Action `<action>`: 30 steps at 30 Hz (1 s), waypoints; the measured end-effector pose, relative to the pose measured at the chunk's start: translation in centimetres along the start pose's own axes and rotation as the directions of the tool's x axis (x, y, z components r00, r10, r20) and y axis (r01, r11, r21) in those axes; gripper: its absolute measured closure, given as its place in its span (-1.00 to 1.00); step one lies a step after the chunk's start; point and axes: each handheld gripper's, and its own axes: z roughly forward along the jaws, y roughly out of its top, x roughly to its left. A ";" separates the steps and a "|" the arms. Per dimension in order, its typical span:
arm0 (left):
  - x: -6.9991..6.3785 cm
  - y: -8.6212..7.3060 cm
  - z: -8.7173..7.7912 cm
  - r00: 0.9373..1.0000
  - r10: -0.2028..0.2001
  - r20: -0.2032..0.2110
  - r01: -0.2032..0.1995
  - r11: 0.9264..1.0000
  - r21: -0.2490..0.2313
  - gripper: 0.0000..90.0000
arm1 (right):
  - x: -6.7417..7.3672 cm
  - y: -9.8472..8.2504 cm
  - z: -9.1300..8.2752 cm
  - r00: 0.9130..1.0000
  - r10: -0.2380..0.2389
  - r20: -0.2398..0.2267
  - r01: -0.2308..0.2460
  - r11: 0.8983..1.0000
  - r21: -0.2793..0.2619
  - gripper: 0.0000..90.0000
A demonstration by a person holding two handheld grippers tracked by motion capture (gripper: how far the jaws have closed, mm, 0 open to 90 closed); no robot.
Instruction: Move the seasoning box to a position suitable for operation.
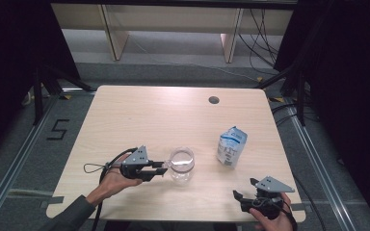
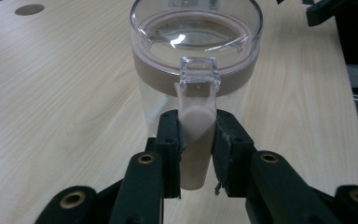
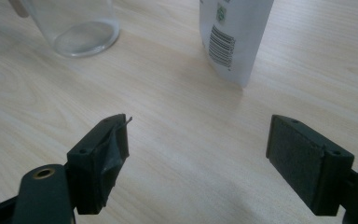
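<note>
Between the left gripper's [image 2: 196, 140] closed jaws, the upright jar's [image 2: 196, 60] handle [image 2: 196, 135] is pointing back at it; the right gripper [image 3: 198, 154] is gaping wide, empty.

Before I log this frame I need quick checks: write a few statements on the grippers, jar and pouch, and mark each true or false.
1. The left gripper is shut on the jar's latch tab. True.
2. The right gripper grips the white pouch. False: its jaws stand wide apart, short of it.
3. The clear jar stands upright. True.
4. The jar's lid lies off beside it. False: it sits on top.
</note>
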 end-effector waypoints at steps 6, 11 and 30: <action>-0.1 -0.1 -0.2 0.998 0.043 0.041 -0.043 0.999 0.001 0.62 | 0.0 0.0 -0.1 1.000 -0.009 0.017 0.009 1.000 0.002 -0.52; 0.0 -0.2 -0.1 0.998 0.032 0.061 -0.031 0.999 -0.012 0.62 | 0.0 0.0 0.0 1.000 -0.009 0.016 0.009 1.000 0.002 -0.52; -0.1 -0.3 -0.1 0.992 0.069 0.102 -0.068 0.997 -0.022 0.61 | 0.1 0.0 0.0 1.000 0.000 0.005 0.000 1.000 0.006 -0.52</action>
